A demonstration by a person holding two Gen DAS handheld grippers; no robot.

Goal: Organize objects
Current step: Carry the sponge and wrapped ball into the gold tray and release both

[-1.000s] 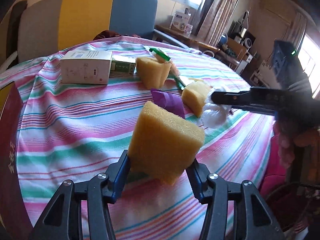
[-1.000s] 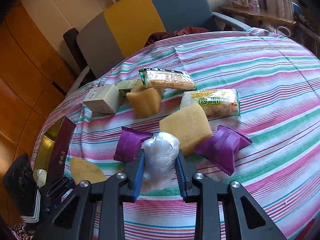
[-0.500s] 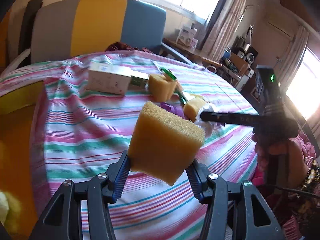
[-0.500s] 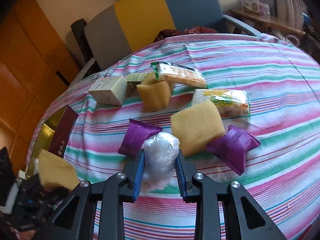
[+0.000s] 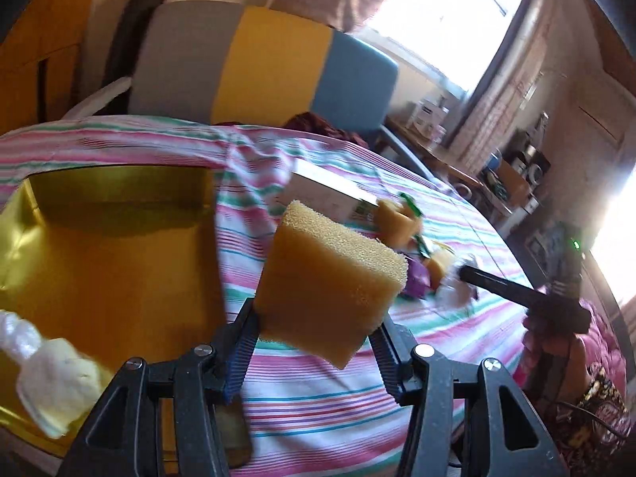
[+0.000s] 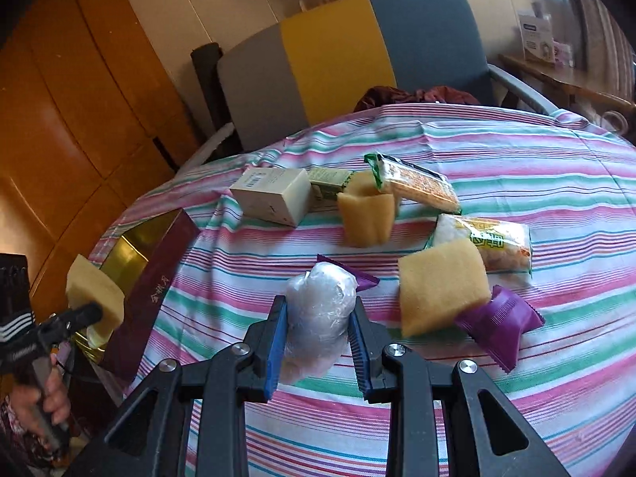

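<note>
Left wrist view: the left hand-held gripper (image 5: 318, 342) is clamped on a yellow sponge block (image 5: 330, 282), which juts up at the centre of the frame. A second ago striped cloth lay behind the sponge; now the open gold-lined box (image 5: 99, 238) fills the 9 o'clock side, so the sponge has been carried off the pile toward the box. It hangs just beside the box's right edge, not yet over the gold floor. Inside the box, at 8 o'clock, lies a blurred pale object with clear wrapping (image 5: 43, 377); what it is I cannot tell. At 3 o'clock the right hand-held gripper (image 5: 465, 274) reaches in from the side.

Right wrist view: the right hand-held gripper is closed around a clear plastic-wrapped bundle (image 6: 318, 310) at the centre, as it was a second ago, low over the striped worktop (image 6: 556, 183). At 9 o'clock the carried sponge sits by the box's maroon wall (image 6: 155, 290). Left on the cloth — a white carton (image 6: 274, 194) at 11 o'clock, an upright sponge (image 6: 367, 218) at 12, two snack packets (image 6: 417, 183) at 1 to 2 o'clock, a flat sponge (image 6: 441, 290) and a purple sachet (image 6: 501, 322) at 3.

The shift suggests the sponge is next to go into the box, with the bundle likely to follow.
</note>
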